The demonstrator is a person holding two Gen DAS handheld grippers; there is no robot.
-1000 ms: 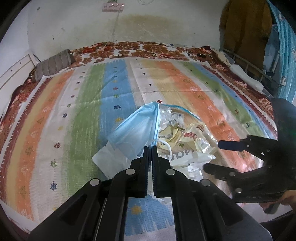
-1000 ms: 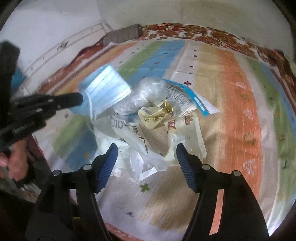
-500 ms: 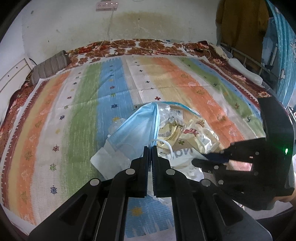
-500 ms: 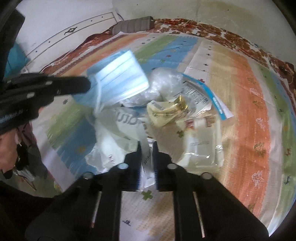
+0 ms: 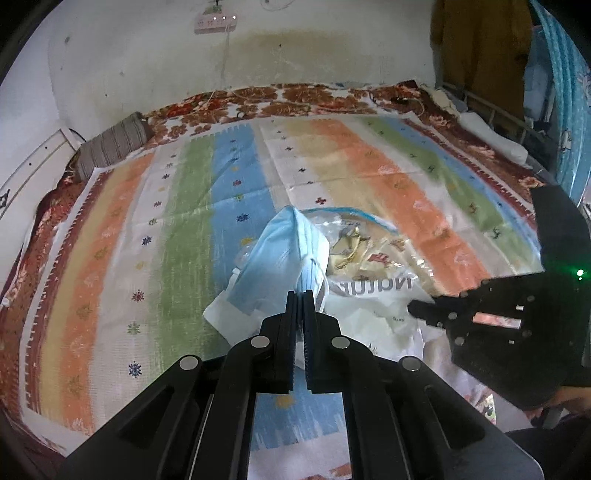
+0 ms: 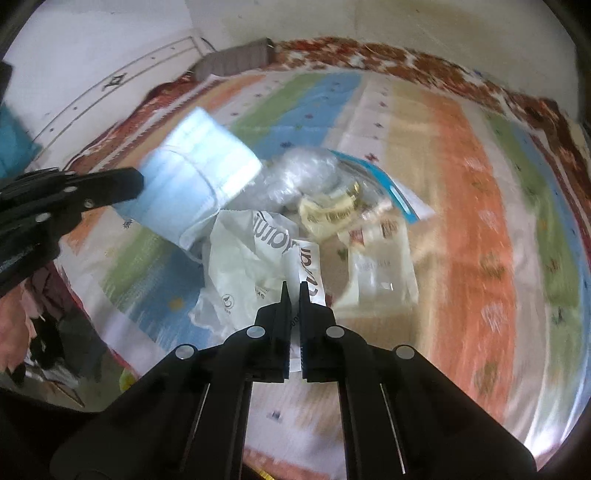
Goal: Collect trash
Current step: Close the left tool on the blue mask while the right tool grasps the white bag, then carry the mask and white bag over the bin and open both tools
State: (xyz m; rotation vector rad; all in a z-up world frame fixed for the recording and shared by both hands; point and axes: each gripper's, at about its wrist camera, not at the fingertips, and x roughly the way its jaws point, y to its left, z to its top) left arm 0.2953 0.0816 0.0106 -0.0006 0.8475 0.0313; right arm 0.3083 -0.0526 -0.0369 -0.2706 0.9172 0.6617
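Note:
A pile of trash lies on a striped bedsheet (image 5: 184, 221). My left gripper (image 5: 302, 295) is shut on the edge of a light-blue face mask (image 5: 280, 258), which hangs tilted above the pile. From the right wrist view, that left gripper (image 6: 138, 181) shows at the left with the mask (image 6: 199, 177) at its tip. My right gripper (image 6: 293, 291) is shut on a fold of a white printed plastic bag (image 6: 251, 258). The right gripper (image 5: 413, 306) reaches in from the right onto the bag (image 5: 369, 295). A yellow wrapper (image 6: 328, 214), a clear packet (image 6: 380, 266) and crumpled clear plastic (image 6: 303, 177) lie just beyond.
A grey bolster pillow (image 5: 110, 147) lies at the far left of the bed, against the white wall. A power strip (image 5: 216, 22) hangs on that wall. Clothes (image 5: 480, 44) and a metal bed rail (image 5: 491, 114) stand at the right. Clothing litters the floor (image 6: 48, 314).
My right gripper's jaws went from wide open to shut on the white bag. The left gripper, with the mask, has lifted a little, and the bag has been pulled up with the right one.

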